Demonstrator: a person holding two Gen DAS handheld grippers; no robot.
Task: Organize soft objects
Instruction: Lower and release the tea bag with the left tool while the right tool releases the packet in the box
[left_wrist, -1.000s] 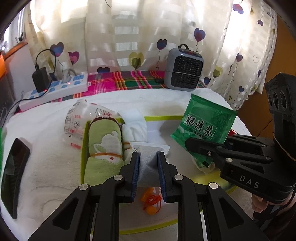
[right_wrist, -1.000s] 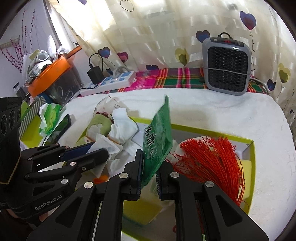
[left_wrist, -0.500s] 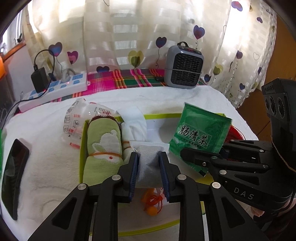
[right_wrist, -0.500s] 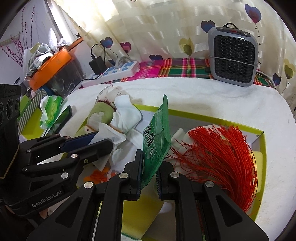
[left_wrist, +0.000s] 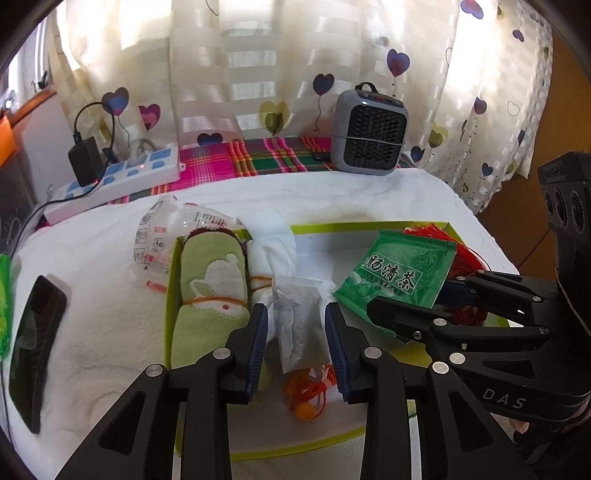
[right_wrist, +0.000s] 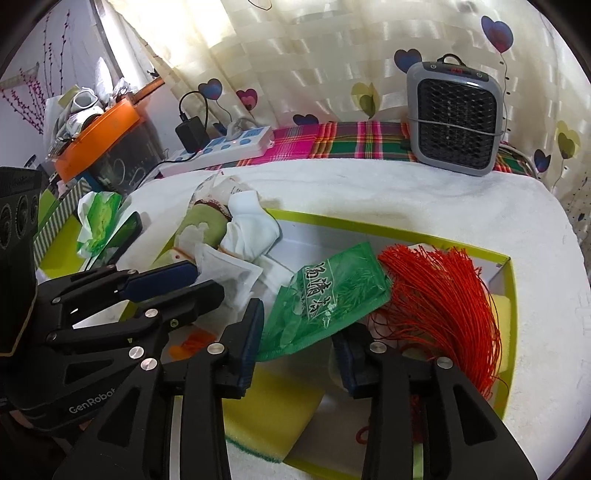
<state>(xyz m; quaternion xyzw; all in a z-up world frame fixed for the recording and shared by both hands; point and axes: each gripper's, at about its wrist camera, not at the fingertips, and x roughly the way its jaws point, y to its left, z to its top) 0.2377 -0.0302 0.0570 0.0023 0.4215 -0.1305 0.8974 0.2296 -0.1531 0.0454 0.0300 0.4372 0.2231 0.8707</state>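
Note:
In the left wrist view my left gripper (left_wrist: 295, 325) has its jaws opening around a white sachet (left_wrist: 299, 325), which lies loose between the pads with a gap on each side. The sachet rests on a white rolled cloth (left_wrist: 269, 251), beside a green rolled towel (left_wrist: 210, 280), in the lime-rimmed tray (left_wrist: 351, 225). My right gripper (right_wrist: 299, 325) is also opening. A green tea packet (right_wrist: 332, 288) lies slanted between its jaws, leaning on a red tassel (right_wrist: 436, 288), and the pads do not press on it. The left gripper (right_wrist: 203, 280) shows at the left of the right wrist view.
A yellow sponge (right_wrist: 273, 406) and an orange string with a bead (left_wrist: 310, 398) lie in the tray's near part. A phone (left_wrist: 33, 350) and a clear plastic bag (left_wrist: 162, 236) lie left of the tray on the white towel. A grey heater (left_wrist: 369, 133) and a power strip (left_wrist: 122, 181) stand at the back.
Both pairs of jaws have spread apart. The green packet, held upright before, has tipped over flat toward the tassel. The sachet is let go and sits loose.

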